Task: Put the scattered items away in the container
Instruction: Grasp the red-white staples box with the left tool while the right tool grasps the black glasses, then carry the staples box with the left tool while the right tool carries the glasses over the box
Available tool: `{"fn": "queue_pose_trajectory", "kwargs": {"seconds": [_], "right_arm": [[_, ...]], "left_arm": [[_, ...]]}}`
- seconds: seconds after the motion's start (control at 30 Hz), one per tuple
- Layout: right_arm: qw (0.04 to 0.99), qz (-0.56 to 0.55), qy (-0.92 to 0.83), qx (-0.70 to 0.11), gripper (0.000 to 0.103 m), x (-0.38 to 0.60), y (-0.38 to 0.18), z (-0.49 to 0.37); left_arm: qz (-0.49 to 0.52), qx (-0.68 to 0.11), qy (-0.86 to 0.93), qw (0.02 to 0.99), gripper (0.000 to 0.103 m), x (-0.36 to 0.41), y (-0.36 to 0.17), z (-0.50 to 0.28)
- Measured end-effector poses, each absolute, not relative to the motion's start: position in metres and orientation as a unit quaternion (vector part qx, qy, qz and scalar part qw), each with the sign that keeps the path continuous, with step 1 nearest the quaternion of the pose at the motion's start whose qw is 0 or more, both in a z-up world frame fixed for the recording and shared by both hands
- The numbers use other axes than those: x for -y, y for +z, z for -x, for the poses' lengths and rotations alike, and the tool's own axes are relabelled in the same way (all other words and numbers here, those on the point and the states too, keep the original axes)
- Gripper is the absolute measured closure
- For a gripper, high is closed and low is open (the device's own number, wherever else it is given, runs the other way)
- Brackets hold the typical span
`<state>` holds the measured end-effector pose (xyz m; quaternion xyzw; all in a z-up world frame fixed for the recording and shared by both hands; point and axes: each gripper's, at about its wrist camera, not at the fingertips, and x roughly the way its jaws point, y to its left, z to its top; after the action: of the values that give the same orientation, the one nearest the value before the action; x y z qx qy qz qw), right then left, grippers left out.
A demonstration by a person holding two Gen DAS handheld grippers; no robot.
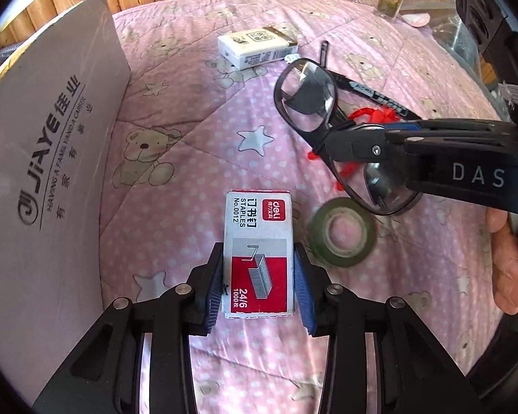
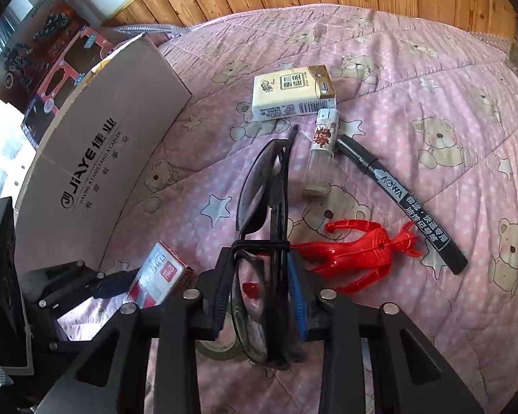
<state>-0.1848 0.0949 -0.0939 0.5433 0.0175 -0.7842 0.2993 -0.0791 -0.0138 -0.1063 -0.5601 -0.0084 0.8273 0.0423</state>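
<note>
Flanking the staple box point(image 1: 258, 253), left tongs point(image 1: 259, 284) near carton wall point(image 1: 51, 158).

The quilt point(image 1: 197, 131) is pink with white dots, beige bears and white stars. The staple box point(image 1: 259, 252) is red, white and grey. The glasses point(image 1: 307, 100) have black frames. The toy figure point(image 2: 359, 255) is bright red, the marker point(image 2: 400, 200) black with white lettering, the cardboard box point(image 1: 48, 158) greyish with dark print.

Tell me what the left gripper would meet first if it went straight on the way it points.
Holding the staples box, the left gripper points across open pink quilt; the white tissue pack looks like the first thing in line, though depth is unclear.
</note>
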Motion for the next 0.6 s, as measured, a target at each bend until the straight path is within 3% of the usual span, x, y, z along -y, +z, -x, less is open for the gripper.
{"fn": "queue_pose_trajectory", "kwargs": {"seconds": [0.6], "right_arm": [[0.24,-0.511,-0.825,-0.033,0.074,-0.117,-0.045,0.095]], "left_arm": [[0.525,0.035,0.848,0.059,0.064,0.005,-0.039,0.042]]}}
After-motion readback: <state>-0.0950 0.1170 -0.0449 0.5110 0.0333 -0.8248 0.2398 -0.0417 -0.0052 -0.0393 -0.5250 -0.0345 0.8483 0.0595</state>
